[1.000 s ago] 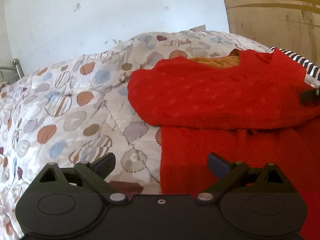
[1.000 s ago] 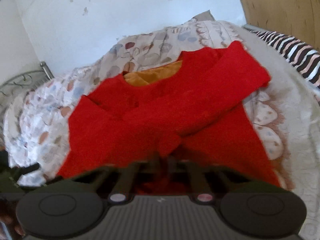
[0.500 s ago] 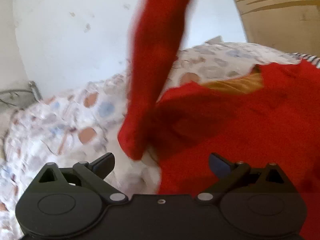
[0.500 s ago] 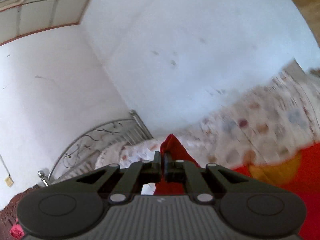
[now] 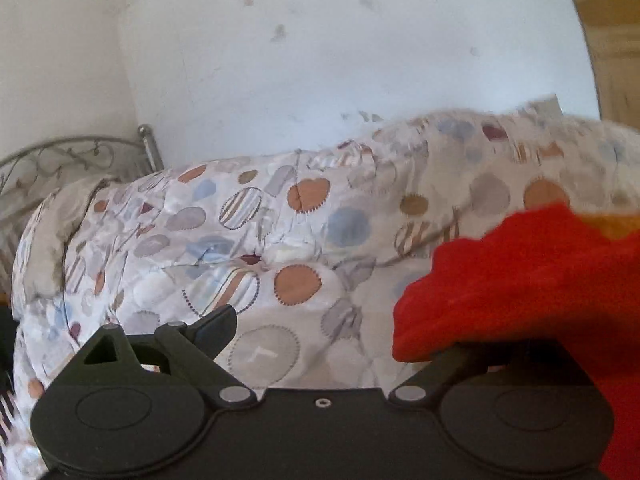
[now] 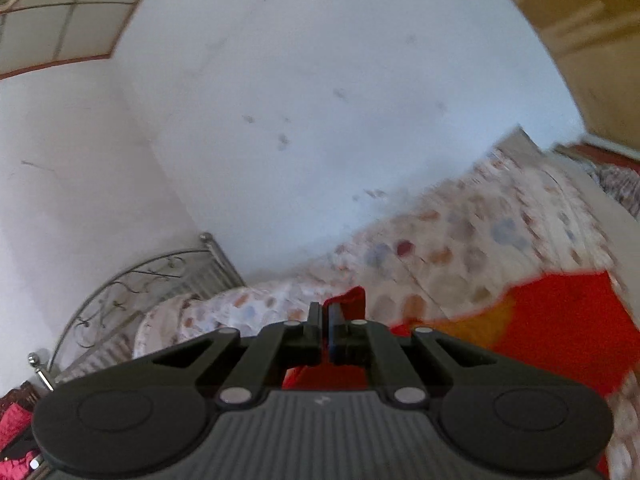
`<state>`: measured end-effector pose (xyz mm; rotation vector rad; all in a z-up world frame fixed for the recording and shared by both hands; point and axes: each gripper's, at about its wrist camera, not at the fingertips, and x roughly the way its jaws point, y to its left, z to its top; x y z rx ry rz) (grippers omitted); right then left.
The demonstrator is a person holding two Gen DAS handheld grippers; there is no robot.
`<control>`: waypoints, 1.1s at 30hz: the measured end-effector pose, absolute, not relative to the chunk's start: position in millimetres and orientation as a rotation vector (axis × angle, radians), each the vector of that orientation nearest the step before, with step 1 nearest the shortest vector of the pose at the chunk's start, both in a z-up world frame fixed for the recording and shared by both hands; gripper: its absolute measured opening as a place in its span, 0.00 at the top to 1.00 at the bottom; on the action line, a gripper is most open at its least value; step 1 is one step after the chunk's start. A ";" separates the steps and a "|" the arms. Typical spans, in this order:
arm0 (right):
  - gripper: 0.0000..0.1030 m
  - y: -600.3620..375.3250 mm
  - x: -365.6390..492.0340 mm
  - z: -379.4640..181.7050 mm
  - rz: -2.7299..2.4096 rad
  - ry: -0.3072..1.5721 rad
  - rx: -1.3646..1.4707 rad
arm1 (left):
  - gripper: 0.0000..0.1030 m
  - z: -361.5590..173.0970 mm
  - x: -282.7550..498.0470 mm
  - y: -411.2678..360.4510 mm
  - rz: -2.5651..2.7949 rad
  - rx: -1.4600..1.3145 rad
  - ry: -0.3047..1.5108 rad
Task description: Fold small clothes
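Observation:
A red knitted garment (image 5: 528,280) with an orange lining (image 6: 472,326) lies on the patterned bedspread (image 5: 280,240). In the left wrist view it fills the right side, and its edge drapes over my left gripper's right finger, hiding the tip. My left gripper (image 5: 328,340) is open, with only bedspread showing between its fingers. My right gripper (image 6: 325,320) is shut on a fold of the red garment (image 6: 348,300), held up off the bed and pointing at the wall. The rest of the garment (image 6: 560,320) lies lower right.
A metal bed frame (image 6: 140,292) with scrollwork stands at the left end of the bed, against a white wall (image 6: 320,140). A wooden panel (image 6: 580,40) rises at the upper right. Something dark red (image 6: 16,420) lies at the lower left.
My right gripper lifted the pinched red fabric from the bed and now faces the wall. My left gripper swung left; the raised red cloth has left its view and the garment's edge covers its right finger.

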<state>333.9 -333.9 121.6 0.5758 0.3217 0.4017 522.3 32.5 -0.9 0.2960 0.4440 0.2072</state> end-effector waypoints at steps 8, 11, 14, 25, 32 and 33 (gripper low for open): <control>0.97 -340.9 311.2 28.6 0.290 0.507 0.634 | 0.08 -36.7 512.4 28.6 0.163 0.464 0.492; 0.98 -344.0 303.2 13.1 0.269 0.530 0.655 | 0.08 -40.1 511.1 31.3 0.155 0.453 0.507; 0.98 -344.4 298.9 4.4 0.254 0.543 0.657 | 0.08 -38.9 504.8 31.3 0.112 0.448 0.513; 0.98 -338.2 285.4 -6.6 0.196 0.596 0.598 | 0.01 -40.1 453.8 50.7 0.156 0.488 0.556; 0.91 -338.7 267.5 -21.2 0.090 0.647 0.491 | 0.01 -21.7 401.3 79.8 0.132 0.309 0.581; 0.91 -336.3 261.7 -21.5 0.080 0.646 0.453 | 0.01 -19.9 392.7 80.8 0.119 0.288 0.581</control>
